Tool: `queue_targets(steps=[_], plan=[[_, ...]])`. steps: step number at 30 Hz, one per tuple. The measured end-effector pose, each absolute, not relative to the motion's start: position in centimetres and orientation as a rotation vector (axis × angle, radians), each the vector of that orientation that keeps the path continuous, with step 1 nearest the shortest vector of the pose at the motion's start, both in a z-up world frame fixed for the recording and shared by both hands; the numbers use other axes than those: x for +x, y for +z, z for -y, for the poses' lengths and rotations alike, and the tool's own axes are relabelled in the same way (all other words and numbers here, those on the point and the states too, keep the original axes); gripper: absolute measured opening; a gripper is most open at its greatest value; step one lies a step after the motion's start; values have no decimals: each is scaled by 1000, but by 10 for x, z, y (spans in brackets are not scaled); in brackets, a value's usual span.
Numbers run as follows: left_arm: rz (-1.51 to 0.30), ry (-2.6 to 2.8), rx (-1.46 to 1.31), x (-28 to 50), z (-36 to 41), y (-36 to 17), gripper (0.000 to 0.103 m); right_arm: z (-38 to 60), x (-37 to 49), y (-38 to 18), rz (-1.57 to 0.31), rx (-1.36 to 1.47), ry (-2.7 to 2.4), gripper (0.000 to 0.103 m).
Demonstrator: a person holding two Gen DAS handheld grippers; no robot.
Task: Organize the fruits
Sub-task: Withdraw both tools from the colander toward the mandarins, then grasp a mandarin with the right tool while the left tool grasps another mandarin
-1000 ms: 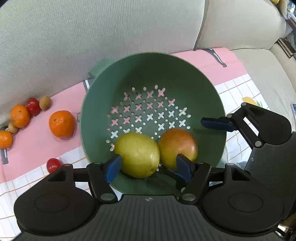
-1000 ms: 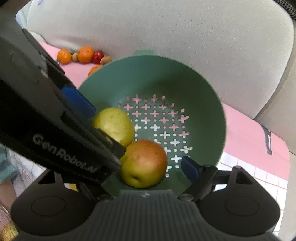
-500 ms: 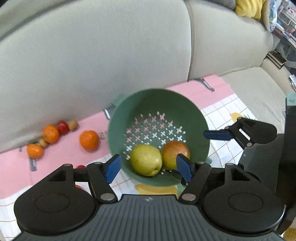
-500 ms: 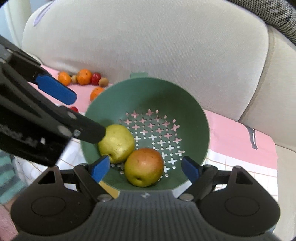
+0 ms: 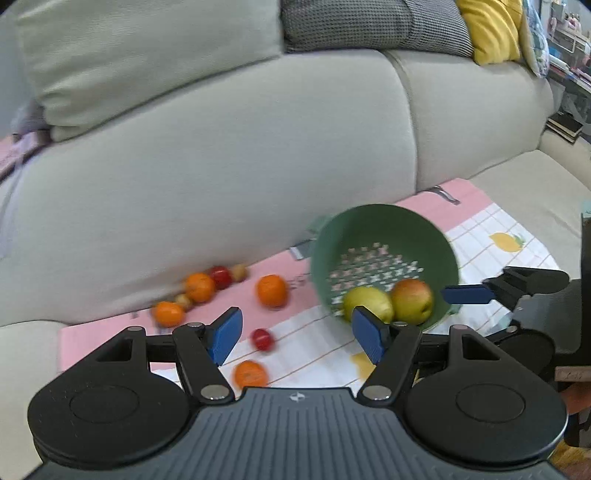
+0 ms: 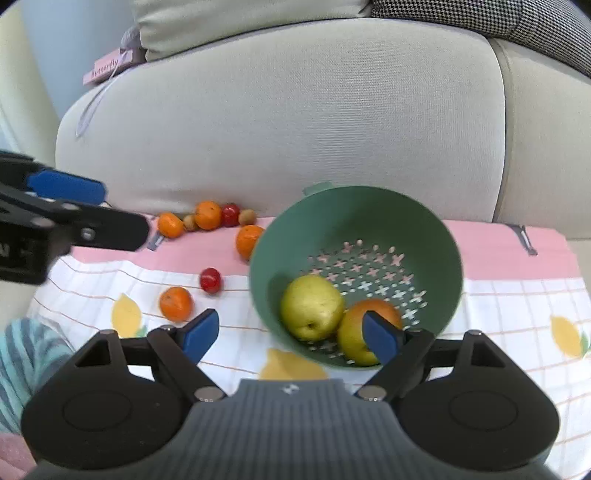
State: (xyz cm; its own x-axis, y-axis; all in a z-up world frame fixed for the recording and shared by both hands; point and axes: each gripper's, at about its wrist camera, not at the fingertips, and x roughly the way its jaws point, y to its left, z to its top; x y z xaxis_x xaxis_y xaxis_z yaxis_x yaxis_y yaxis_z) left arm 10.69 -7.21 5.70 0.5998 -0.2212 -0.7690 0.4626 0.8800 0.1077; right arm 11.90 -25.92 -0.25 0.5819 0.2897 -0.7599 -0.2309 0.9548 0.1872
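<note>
A green colander [image 5: 384, 229] [image 6: 354, 206] stands on the cloth and holds a yellow pear [image 5: 365, 301] [image 6: 312, 306] and a red-yellow apple [image 5: 412, 301] [image 6: 354, 332]. Loose oranges [image 5: 271, 291] [image 6: 175, 303] and a small red fruit [image 5: 262, 339] [image 6: 210, 280] lie to its left, and more fruit lines the sofa back [image 6: 207, 216]. My left gripper [image 5: 297, 336] hovers open and empty above the cloth, left of the colander. My right gripper [image 6: 291, 334] hangs open and empty above the colander's near rim.
A grey sofa back [image 5: 221, 166] rises behind the pink cloth [image 6: 498, 240] and the checked lemon-print cloth [image 6: 517, 314]. Cushions [image 5: 491, 29] sit on top. A pink book [image 6: 105, 68] rests at the upper left. A striped sleeve [image 6: 22, 350] shows at the lower left.
Both grippers have pulled up and back from the colander, which looks smaller now. The left view has swung left, so more loose fruit shows. Both stay open and empty.
</note>
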Motion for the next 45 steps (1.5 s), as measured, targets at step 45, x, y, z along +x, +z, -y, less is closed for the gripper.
queue_targets(steps=[45], plan=[[-1113,-463,160,187,-9,-77,66,130,212,-71,-770,-624,570,47]])
